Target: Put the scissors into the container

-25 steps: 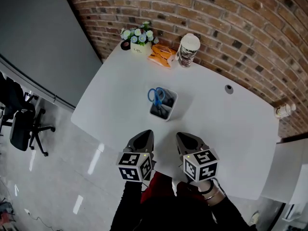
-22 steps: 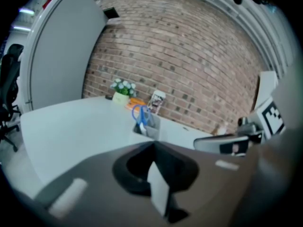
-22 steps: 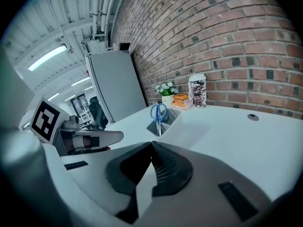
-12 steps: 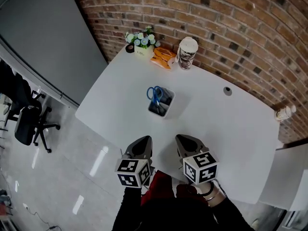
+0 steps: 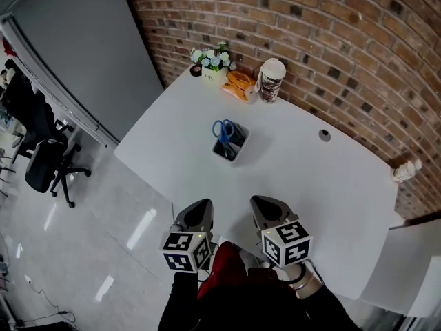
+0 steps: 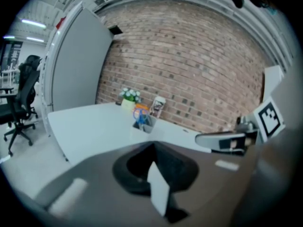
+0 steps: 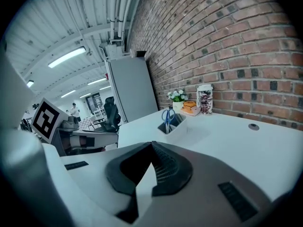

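– When you looked down from the head view, what sat in what?

– From the left: a small flower pot (image 5: pixel 213 59) with pale blooms stood at the table's far edge. Then came the white container (image 5: pixel 242 145) near the table's middle. The scissors (image 5: pixel 222 129) stood in it, blue handles up, blades down inside. Whatever else lay dark in its bottom I could not make out. Further right a lidded cup (image 5: pixel 270 80) stood by the wall, with an orange packet (image 5: pixel 240 85) just to its left.

– And the claws?

– Both were at the near edge, well apart from the container. The left gripper (image 5: pixel 202 204) had its jaws pressed together with nothing between them. The right gripper (image 5: pixel 259 202) was the same: jaws meeting, empty.

– What of the surface and the room?

– An office chair (image 5: pixel 45 167) stood on the shiny floor (image 5: pixel 103 254) at the left, before a grey partition (image 5: pixel 89 54). The white table (image 5: pixel 331 185) carried those things along its far edge and middle, with a round cable hole (image 5: pixel 324 135) toward its right. A brick wall (image 5: pixel 331 47) ran behind it.

– Room to move?

– The table's left edge ran slantwise beside the open floor. Between the grippers and the container lay plain tabletop. More of it stretched to the right of the container, as far as the cable hole.
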